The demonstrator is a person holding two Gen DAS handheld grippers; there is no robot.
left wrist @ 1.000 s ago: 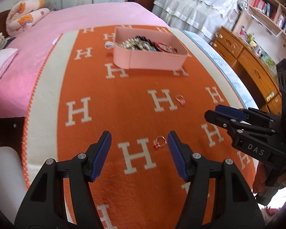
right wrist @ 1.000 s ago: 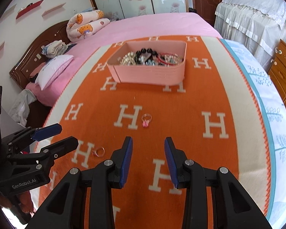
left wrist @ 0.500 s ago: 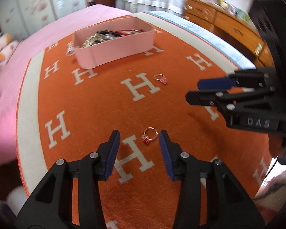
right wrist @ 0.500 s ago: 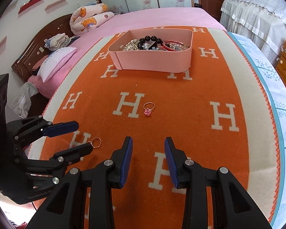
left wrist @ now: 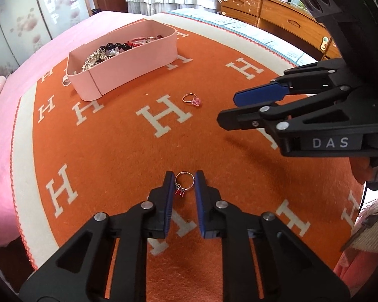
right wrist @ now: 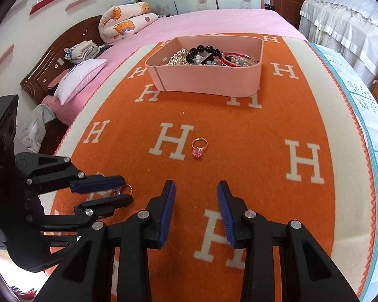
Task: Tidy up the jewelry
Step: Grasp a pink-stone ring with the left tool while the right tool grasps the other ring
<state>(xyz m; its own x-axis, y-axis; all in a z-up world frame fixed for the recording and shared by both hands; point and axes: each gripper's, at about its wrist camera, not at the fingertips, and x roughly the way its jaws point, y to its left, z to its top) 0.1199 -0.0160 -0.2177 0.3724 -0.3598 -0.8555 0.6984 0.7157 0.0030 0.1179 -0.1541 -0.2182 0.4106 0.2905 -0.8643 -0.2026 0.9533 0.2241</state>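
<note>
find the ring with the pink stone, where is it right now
The ring with the pink stone lies loose on the orange blanket, mid-frame in the right wrist view, just right of a white H, between the pink box and the right hand-held gripper.

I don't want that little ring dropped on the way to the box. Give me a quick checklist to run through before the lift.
1. Red-stone ring sits between the fingers of the left hand-held gripper, whose jaws have just been closing: ok.
2. Pads actually pressing on the band: cannot tell; they look about to touch it.
3. Ring lying flat on the orange blanket, not snagged: ok.
4. Right hand-held gripper empty and open, off to the side of the ring: ok.
5. Pink box open-topped, nothing standing in the way to it: ok.
6. Pink-stone ring lies apart, clear of the grasp: ok.
</note>
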